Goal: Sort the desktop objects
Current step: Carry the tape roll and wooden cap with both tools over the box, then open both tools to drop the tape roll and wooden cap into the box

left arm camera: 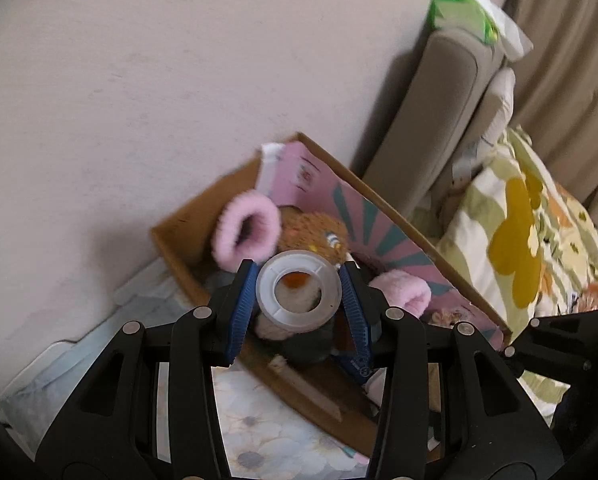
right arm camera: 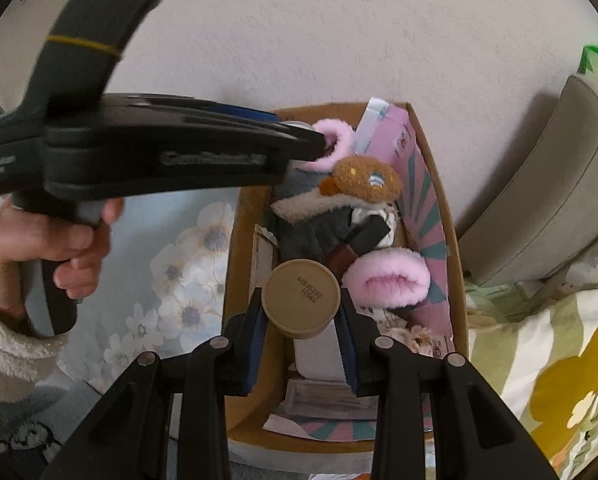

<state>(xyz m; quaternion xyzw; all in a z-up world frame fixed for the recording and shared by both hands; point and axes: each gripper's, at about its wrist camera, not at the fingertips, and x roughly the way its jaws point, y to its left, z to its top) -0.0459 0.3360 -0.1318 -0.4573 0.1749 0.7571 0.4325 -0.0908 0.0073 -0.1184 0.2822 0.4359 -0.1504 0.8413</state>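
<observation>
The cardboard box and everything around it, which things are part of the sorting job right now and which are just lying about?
In the job:
- cardboard box, receiving items
- clear tape roll, held in left gripper
- tan round container, held in right gripper
- pink fuzzy slippers and brown plush toy, already inside

Lying about:
- floral pillow
- green packet on the sofa arm

Our left gripper [left arm camera: 299, 290] has matte black linkage arms with triangular cut-outs and round silver pivot screws, and its two fingers [left arm camera: 243, 304] are lined with ribbed blue pads. Our right gripper [right arm camera: 301, 320] is built the same, black arms with silver screws and dark blue ribbed pads [right arm camera: 259, 340]. In the right wrist view we see the left tool's black body with faint grey lettering and a thin yellow ring, gripped by our bare left hand [right arm camera: 47, 256] in a fluffy cream sleeve [right arm camera: 7, 356].
</observation>
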